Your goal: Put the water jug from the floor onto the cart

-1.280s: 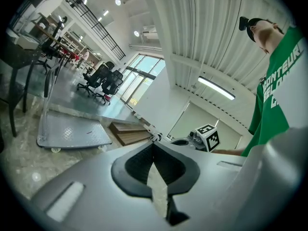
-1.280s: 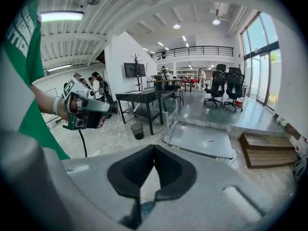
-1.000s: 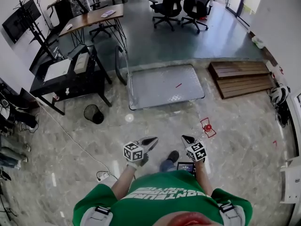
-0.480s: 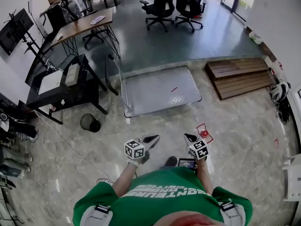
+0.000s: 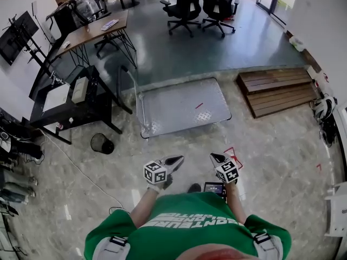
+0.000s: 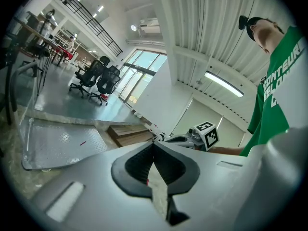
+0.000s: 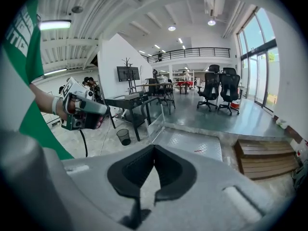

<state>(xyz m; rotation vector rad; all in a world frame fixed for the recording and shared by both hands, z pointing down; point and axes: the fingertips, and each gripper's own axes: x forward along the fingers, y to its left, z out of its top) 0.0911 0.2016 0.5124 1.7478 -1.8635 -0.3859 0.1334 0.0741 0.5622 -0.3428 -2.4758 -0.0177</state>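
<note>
The cart (image 5: 184, 108) is a low grey metal platform with an upright push handle (image 5: 133, 85) at its left end. It lies ahead of me on the floor, and it also shows as the cart (image 6: 57, 141) and the cart (image 7: 187, 141) in the two gripper views. No water jug shows in any view. My left gripper (image 5: 176, 159) and right gripper (image 5: 215, 157) are held side by side in front of my body, above the floor. Both are shut with nothing between the jaws, as seen at the left gripper (image 6: 154, 143) and the right gripper (image 7: 154, 146).
A small red wire stand (image 5: 234, 154) sits on the floor just beyond my right gripper. A black bin (image 5: 101, 143) and a black desk (image 5: 70, 99) stand at the left. Wooden pallets (image 5: 276, 91) lie at the right. Office chairs (image 5: 200, 4) stand far back.
I have moved forward towards the cart. The bin and the red stand have slid down the picture, and the stand is now partly behind my right gripper. Both grippers stay shut.
</note>
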